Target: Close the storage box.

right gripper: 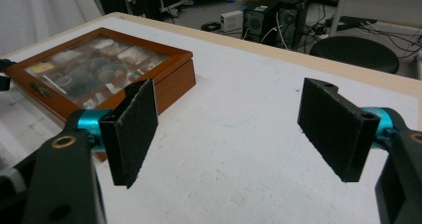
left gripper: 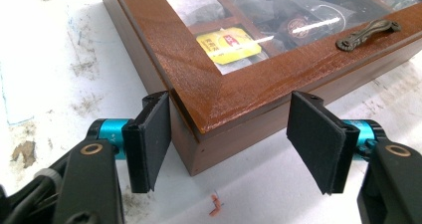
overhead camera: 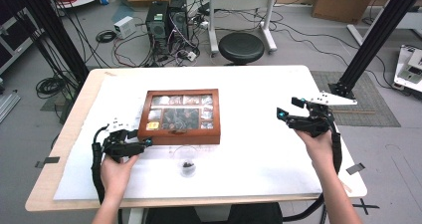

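2 grippers are gaping wide, empty: left gripper (left gripper: pixel 229 142) is straddling the box (overhead camera: pixel 179 115) corner mid-table, right gripper (right gripper: pixel 234 134) hovering apart. Box looks rigid, hefty, glass-lidded; you're better lifting its lid by the handle (left gripper: pixel 367 35).

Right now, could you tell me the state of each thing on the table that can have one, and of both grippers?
Wooden box: lid closed, flat on the table.
Box handle: lying flat on the lid's front edge, untouched.
Left gripper: open, jaws on either side of the box's near corner, not pressing.
Right gripper: open, nothing between the jaws, held above the table away from the box.
Small glass cup: upright, something dark inside.
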The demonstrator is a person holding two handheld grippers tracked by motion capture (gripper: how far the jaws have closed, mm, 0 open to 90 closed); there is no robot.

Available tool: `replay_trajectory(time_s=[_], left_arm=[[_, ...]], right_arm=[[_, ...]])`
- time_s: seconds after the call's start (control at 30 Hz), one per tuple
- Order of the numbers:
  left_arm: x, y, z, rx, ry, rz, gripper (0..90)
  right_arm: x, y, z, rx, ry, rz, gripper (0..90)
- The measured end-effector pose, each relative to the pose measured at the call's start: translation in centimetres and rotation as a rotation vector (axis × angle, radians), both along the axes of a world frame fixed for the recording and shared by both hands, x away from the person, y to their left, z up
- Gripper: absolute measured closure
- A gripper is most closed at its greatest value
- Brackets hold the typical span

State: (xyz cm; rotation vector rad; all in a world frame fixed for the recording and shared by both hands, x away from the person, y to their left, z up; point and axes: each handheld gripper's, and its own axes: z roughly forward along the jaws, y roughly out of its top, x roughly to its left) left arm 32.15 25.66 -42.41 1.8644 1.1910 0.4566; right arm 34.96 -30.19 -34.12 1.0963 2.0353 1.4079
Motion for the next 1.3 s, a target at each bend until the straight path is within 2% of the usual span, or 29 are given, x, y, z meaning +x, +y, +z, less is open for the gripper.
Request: replay_trajectory(time_s=[0.27,0.4,0.6,0.7,0.97,1.13,1.3], left_arm=[[-0.1,0.2,-0.5,0.006,0.011,0.002,34.1],[-0.5,0.6,-0.2,0.015,-0.011,0.008,34.1],[-1.3,1.7,1.0,0.005,-0.096,0.01,33.9],[-1.6,2.2,1.9,-0.018,-0.148,0.009,32.9],[-1.8,2.6,4.4,-0.076,-0.247,-0.04,29.6],[-1.8,2.4,5.6,-0.109,-0.322,-0.065,28.3],[-1.4,1.9,5.9,-0.093,-0.344,-0.083,28.5]], right_arm=[[0.0,0.0,-0.1,0.0,0.001,-0.001,24.0],[0.0,-0.1,-0.1,0.001,0.0,-0.003,24.0],[0.1,-0.3,-0.3,0.0,0.007,-0.005,24.0],[0.2,-0.4,-0.3,0.001,0.008,-0.007,24.0],[-0.2,-0.7,-0.5,-0.005,0.006,-0.01,24.0],[-0.5,-1.6,-0.8,-0.006,0.008,-0.033,24.0],[-0.7,-2.5,-1.3,-0.003,0.024,-0.056,24.0]])
